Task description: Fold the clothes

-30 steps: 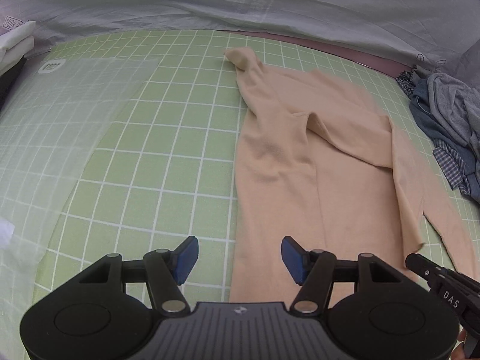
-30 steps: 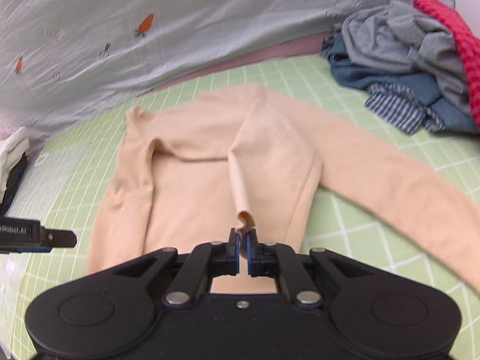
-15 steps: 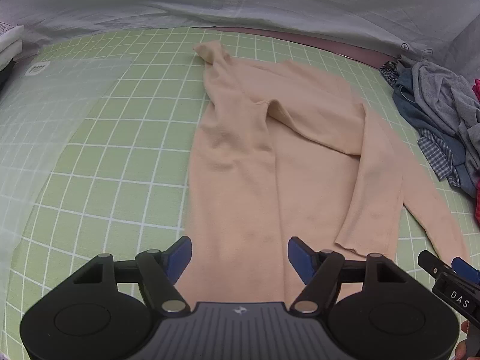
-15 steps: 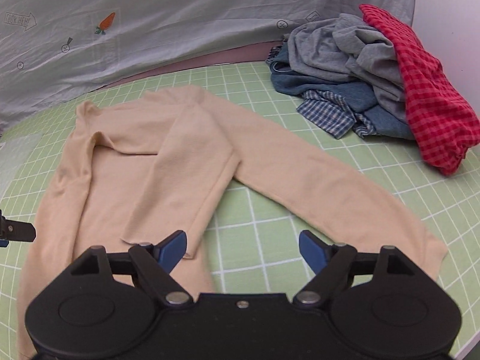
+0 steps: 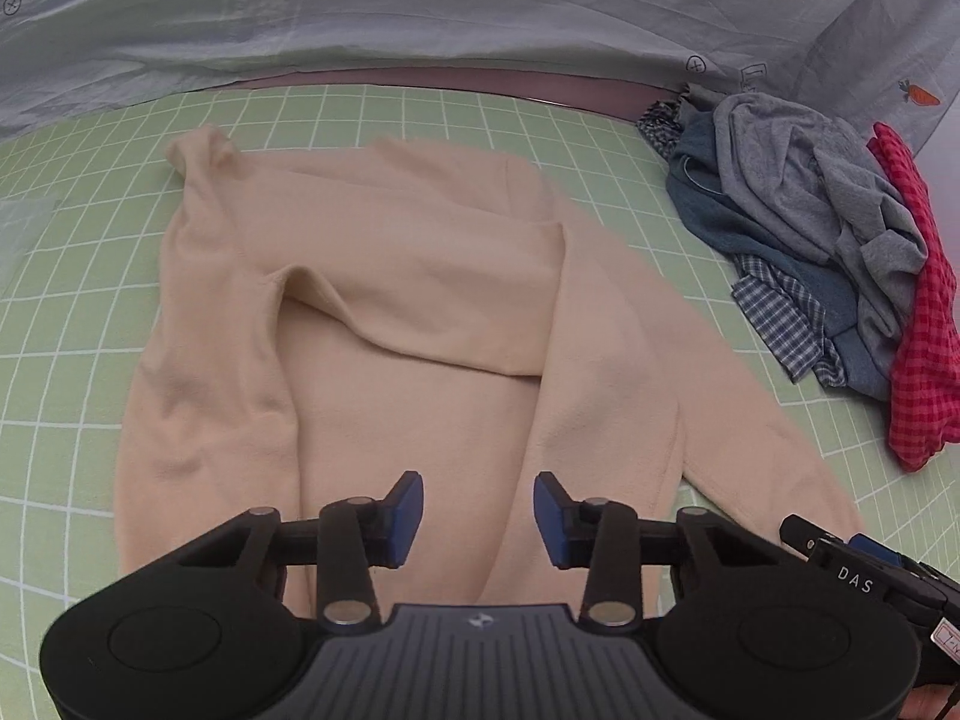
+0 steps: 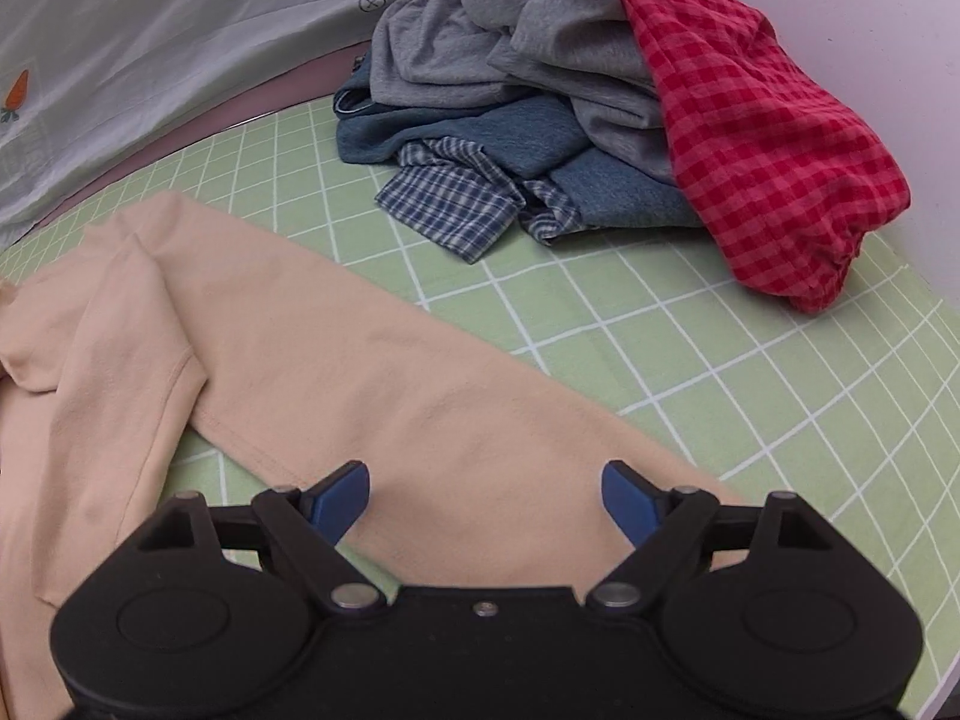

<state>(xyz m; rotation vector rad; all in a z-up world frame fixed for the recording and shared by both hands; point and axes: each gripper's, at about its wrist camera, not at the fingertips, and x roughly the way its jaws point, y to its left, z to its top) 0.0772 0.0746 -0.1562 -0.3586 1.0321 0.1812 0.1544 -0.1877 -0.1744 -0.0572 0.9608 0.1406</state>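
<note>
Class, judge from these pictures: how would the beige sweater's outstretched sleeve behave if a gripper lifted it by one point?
The sleeve would probably droop on both sides of the pinch: it lies limp and flat on the green grid mat. It looks thin, so likely light. The other sleeve already lies folded and creased, which suggests floppy cloth.

Both wrist views look steeply down, close; share beige sweater (image 5: 420,312) (right view further right).

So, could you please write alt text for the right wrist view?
Open right tongs hover over the outstretched sleeve of a beige sweater lying on a green grid mat. Behind it sits a pile of unfolded clothes, with a red checked garment on top.
</note>
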